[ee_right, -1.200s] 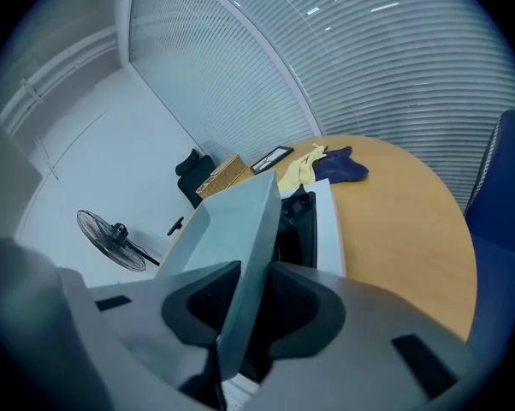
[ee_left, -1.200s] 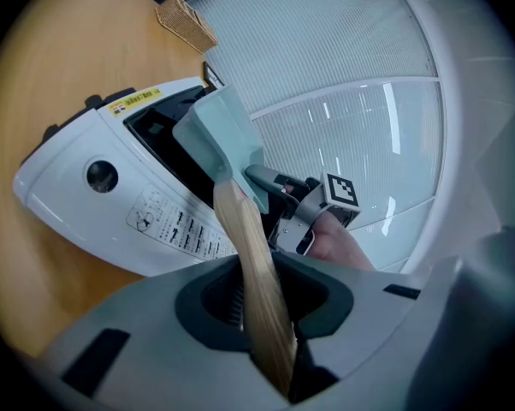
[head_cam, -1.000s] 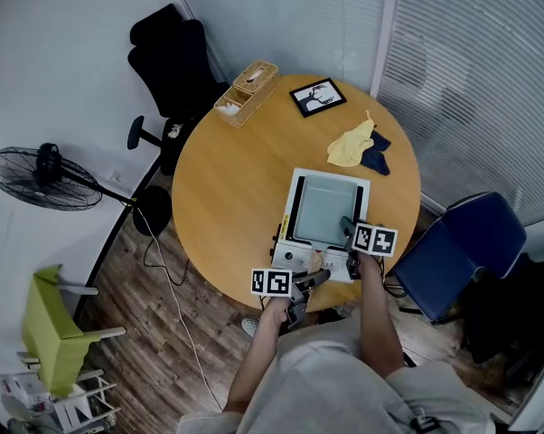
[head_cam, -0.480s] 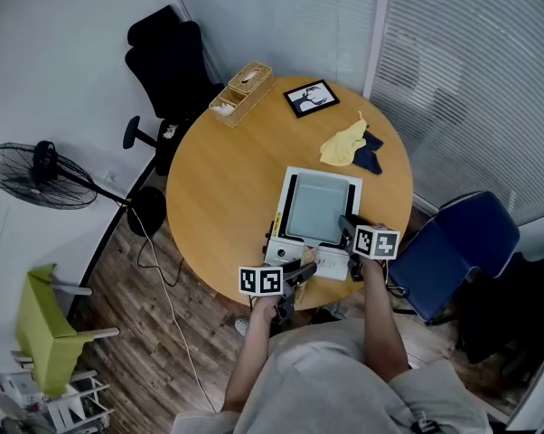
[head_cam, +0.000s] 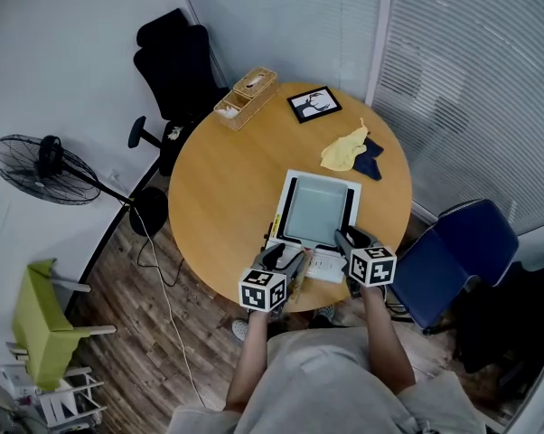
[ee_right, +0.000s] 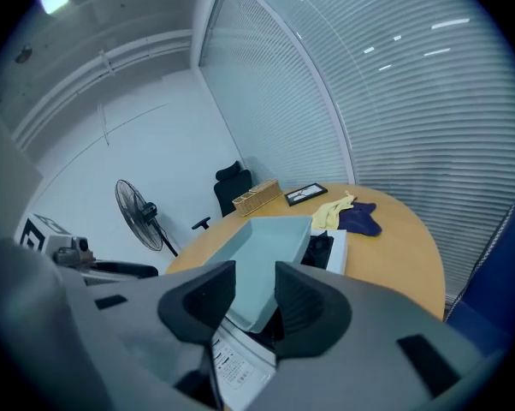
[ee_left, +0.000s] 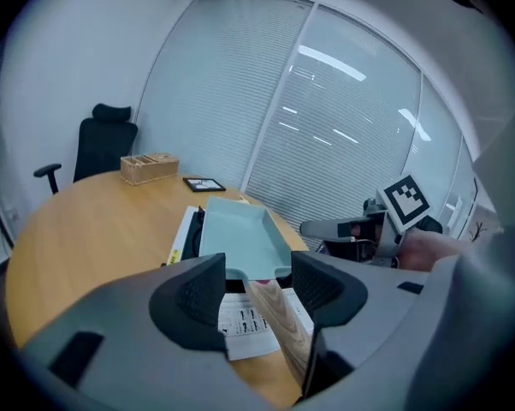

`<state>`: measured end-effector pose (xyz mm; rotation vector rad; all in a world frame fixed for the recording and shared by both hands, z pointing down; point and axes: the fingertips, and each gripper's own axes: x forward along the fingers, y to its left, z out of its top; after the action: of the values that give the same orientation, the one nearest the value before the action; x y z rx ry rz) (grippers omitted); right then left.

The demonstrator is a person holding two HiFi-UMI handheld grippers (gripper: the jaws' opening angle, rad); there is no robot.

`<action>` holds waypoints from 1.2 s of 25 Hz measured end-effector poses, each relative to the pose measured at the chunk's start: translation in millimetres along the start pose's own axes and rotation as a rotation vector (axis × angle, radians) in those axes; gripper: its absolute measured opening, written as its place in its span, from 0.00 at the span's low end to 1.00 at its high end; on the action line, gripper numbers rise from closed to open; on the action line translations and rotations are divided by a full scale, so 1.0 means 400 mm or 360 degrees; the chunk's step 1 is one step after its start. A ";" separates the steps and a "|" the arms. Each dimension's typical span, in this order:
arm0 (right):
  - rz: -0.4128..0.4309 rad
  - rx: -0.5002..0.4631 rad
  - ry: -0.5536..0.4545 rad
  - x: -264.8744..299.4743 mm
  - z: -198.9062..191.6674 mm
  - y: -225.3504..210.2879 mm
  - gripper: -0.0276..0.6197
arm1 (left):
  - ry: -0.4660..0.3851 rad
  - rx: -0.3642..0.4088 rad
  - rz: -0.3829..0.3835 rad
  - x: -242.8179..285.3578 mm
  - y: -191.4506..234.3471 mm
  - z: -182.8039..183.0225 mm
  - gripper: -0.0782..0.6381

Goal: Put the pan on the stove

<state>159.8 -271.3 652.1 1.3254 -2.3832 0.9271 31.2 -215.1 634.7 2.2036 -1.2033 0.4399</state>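
Two hand-held grippers meet at the near edge of a round wooden bench (head_cam: 227,188), seen from above. A white stove (head_cam: 331,265) sits on the bench, close to that near edge. A pale teal rectangular pan (head_cam: 319,211) rests flat on the stove and covers most of its dark top.

The left gripper (head_cam: 290,260) points at the stove's near left corner. In its own view, the left gripper (ee_left: 257,272) has its jaws set wide apart. The pan's wooden handle (ee_left: 279,315) runs back from the pan (ee_left: 239,238) through that gap. The handle lies close against one jaw and leaves clear space beside the other.

The right gripper (head_cam: 346,240) is at the stove's near right corner. In its own view, the right gripper (ee_right: 256,285) has its jaws close together with a narrow gap. A corner of the pan (ee_right: 266,247) shows through that gap. Whether the jaws touch the pan cannot be told.

Beyond the stove lie a yellow cloth (head_cam: 346,148) and a dark blue cloth (head_cam: 370,161), touching each other. Farther beyond the stove are a framed picture (head_cam: 314,104) and a woven basket (head_cam: 247,96).

Off the bench, well beyond the stove, stands a black office chair (head_cam: 173,57). A floor fan (head_cam: 42,170) stands well to the stove's left. A blue chair (head_cam: 453,251) stands to the stove's right.
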 end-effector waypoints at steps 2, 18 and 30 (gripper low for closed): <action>0.0002 -0.0028 -0.0047 -0.027 -0.001 0.007 0.27 | -0.0033 0.0063 0.0025 -0.009 -0.009 0.013 0.45; 0.0050 -0.0174 -0.0118 -0.146 -0.054 0.042 0.25 | -0.0114 0.0186 0.0080 -0.046 -0.025 0.025 0.44; 0.0046 -0.0083 -0.0152 -0.172 -0.066 0.021 0.08 | -0.0113 0.0035 0.0073 -0.056 -0.004 0.018 0.15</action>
<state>188.5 -205.4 634.0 1.3479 -2.4859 0.8206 20.4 -204.3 616.5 2.2303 -1.2947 0.3983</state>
